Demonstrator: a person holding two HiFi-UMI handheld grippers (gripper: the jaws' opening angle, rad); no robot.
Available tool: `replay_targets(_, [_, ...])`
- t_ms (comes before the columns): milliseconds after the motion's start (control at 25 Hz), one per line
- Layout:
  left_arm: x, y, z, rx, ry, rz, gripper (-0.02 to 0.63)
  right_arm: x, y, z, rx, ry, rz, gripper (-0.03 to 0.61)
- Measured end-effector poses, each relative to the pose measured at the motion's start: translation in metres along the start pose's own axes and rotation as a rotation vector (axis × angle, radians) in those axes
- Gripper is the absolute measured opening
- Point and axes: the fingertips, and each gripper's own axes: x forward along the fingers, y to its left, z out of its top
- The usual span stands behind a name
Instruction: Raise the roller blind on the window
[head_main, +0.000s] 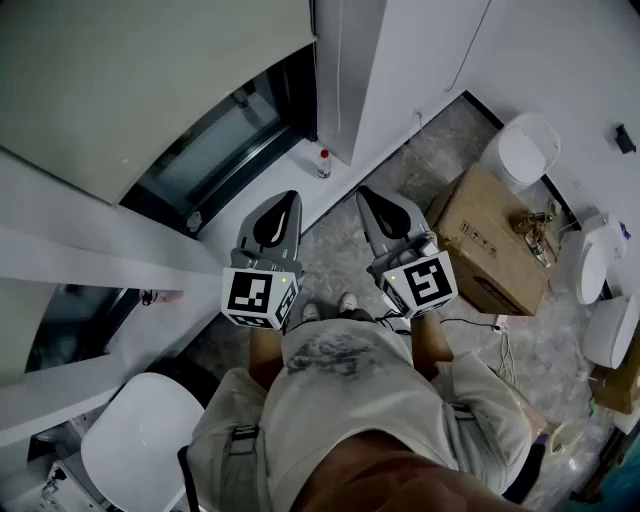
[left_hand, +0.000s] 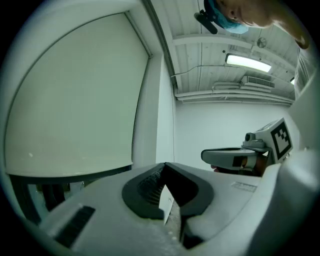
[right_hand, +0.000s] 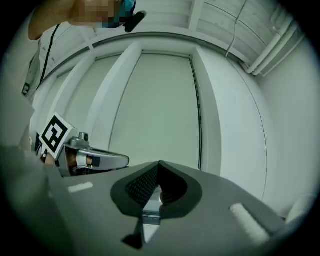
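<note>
The pale roller blind (head_main: 130, 80) hangs over the window at the upper left, its bottom edge above a strip of dark glass (head_main: 230, 140). In the left gripper view the blind (left_hand: 75, 100) fills the left side; in the right gripper view the blind (right_hand: 155, 110) covers the pane straight ahead. My left gripper (head_main: 290, 197) and right gripper (head_main: 367, 192) are held side by side in front of my body, pointing toward the window and short of the blind. Both are shut with nothing between the jaws. Each gripper view shows the other gripper (left_hand: 235, 157) (right_hand: 95, 160) beside it.
A white wall column (head_main: 400, 70) stands right of the window. A small bottle (head_main: 323, 163) sits on the floor by the frame. A cardboard box (head_main: 490, 240) and white round seats (head_main: 525, 150) lie to the right. A white chair (head_main: 140, 440) is at the lower left.
</note>
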Motion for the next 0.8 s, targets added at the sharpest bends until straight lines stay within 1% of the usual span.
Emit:
replay_targets(160, [0.012, -0.012, -0.003, -0.006, 0.012, 0.001, 0.007, -0.008, -0.015, 0.001, 0.016, 0.006, -0.017, 0.008])
replay_targets(240, [0.016, -0.016, -0.006, -0.005, 0.018, 0.001, 0.007, -0.011, -0.02, -0.006, 0.025, 0.013, -0.02, 0.008])
replay_targets(400, [0.028, -0.026, -0.01, -0.002, 0.025, 0.007, 0.008, -0.016, -0.034, -0.009, 0.052, -0.019, -0.012, 0.009])
replay_targets(520, [0.035, -0.034, -0.008, -0.002, 0.022, 0.023, 0.007, -0.021, -0.047, -0.007, 0.051, -0.017, -0.015, 0.009])
replay_targets(800, [0.042, -0.036, -0.005, -0.007, 0.02, 0.078, 0.007, -0.016, -0.059, -0.006, 0.025, -0.009, 0.033, 0.009])
